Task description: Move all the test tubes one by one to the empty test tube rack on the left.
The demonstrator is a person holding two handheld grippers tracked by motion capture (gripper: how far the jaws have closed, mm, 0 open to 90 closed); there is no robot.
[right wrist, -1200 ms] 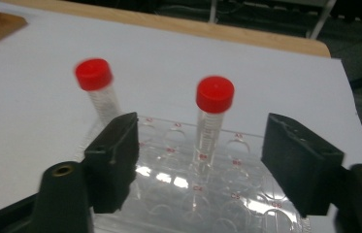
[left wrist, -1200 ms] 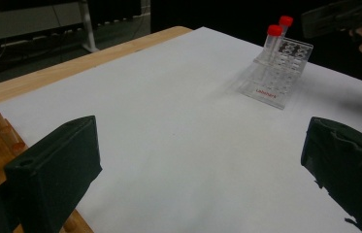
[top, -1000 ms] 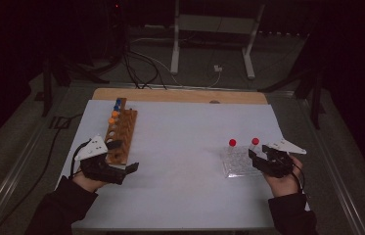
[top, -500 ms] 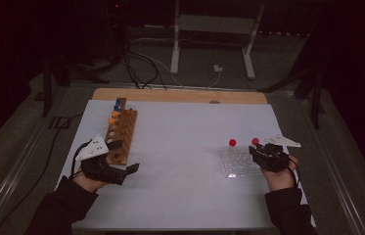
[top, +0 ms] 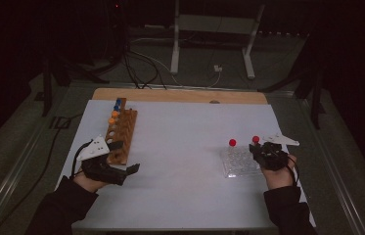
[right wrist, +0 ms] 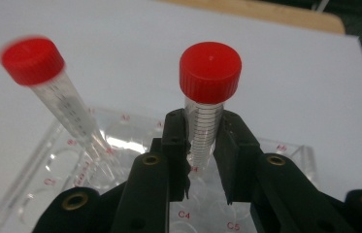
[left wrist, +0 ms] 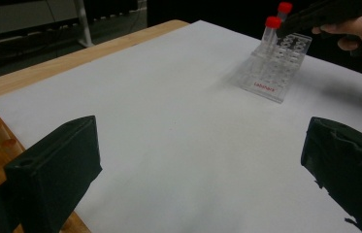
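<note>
A clear plastic rack [top: 239, 164] stands on the right of the white table. Two red-capped tubes rise from it, one at the left [top: 232, 142] and one at the right [top: 256, 139]. My right gripper [top: 259, 148] has just been closing and is shut on the right tube [right wrist: 210, 65], its pads pressing the clear barrel below the cap. The other tube [right wrist: 62, 102] leans in the rack [right wrist: 285, 150] beside it. My left gripper [top: 127, 156] rests open next to the wooden rack [top: 121, 129], and nothing lies between its jaws [left wrist: 203, 160].
The wooden rack holds several orange and blue capped tubes at its far end [top: 115, 110]. A wooden board edge [top: 180, 95] runs along the table's far side. White tabletop [top: 180, 147] lies between the two racks. Cables and a stand are on the floor beyond.
My right hand has shifted slightly at the clear rack, its grey top plate turning a little. The left hand and both racks have stayed put.
</note>
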